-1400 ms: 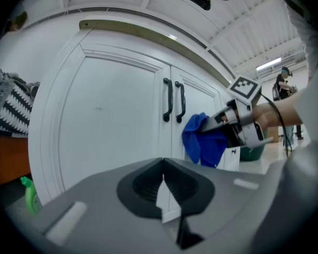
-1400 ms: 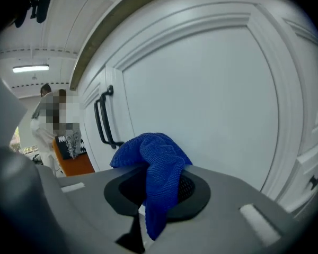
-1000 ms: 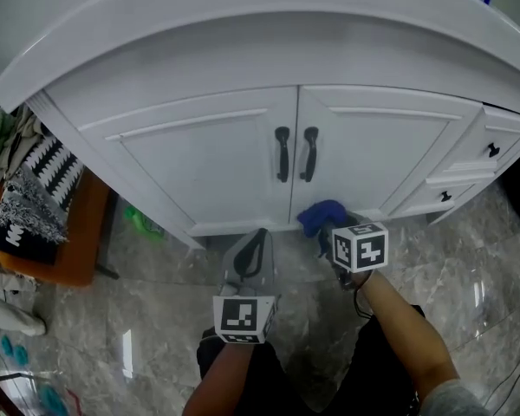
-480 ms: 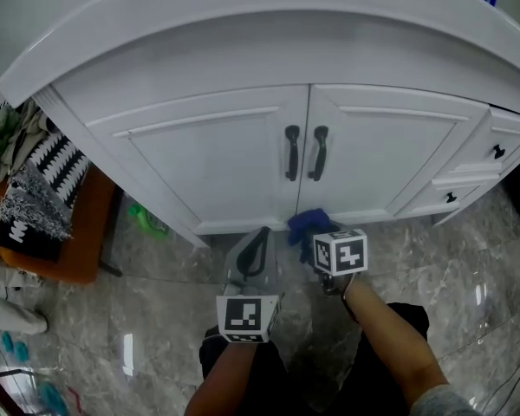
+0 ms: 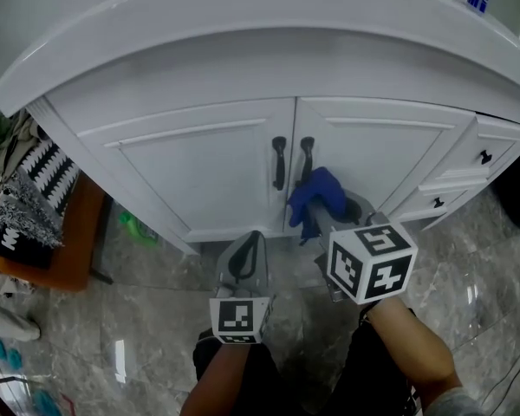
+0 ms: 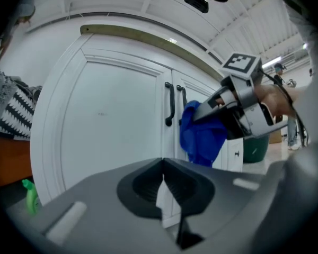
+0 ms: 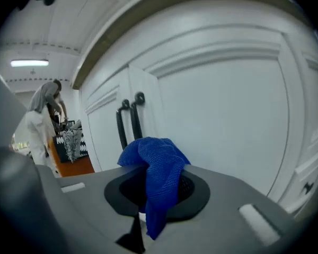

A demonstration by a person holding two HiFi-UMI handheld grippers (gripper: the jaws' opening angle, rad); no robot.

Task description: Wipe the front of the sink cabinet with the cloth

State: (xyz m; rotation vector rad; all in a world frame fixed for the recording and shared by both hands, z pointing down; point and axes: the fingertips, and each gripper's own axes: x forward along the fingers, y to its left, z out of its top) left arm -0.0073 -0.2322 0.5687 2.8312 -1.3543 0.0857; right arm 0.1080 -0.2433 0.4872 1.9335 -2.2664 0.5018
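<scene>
The white sink cabinet (image 5: 199, 159) has two doors with black handles (image 5: 280, 163) at the middle. My right gripper (image 5: 325, 211) is shut on a blue cloth (image 5: 316, 196), which hangs bunched over the lower part of the right door (image 5: 377, 159), just right of the handles. The right gripper view shows that cloth (image 7: 156, 179) draped from my shut jaws, close to the door panel (image 7: 228, 120). My left gripper (image 5: 247, 254) is shut and holds nothing, low before the cabinet's base. In the left gripper view the blue cloth (image 6: 201, 136) and the right gripper (image 6: 212, 107) show beside the handles (image 6: 169, 105).
Small drawers (image 5: 481, 156) with black knobs sit right of the doors. A patterned black-and-white fabric (image 5: 30, 193) lies on an orange stand (image 5: 65, 250) at left. A green object (image 5: 137, 228) lies on the marble floor (image 5: 468, 267) by the cabinet's left corner.
My right gripper has risen from the cabinet's base with the blue cloth, up the right door towards the handles. The left gripper has stayed in place.
</scene>
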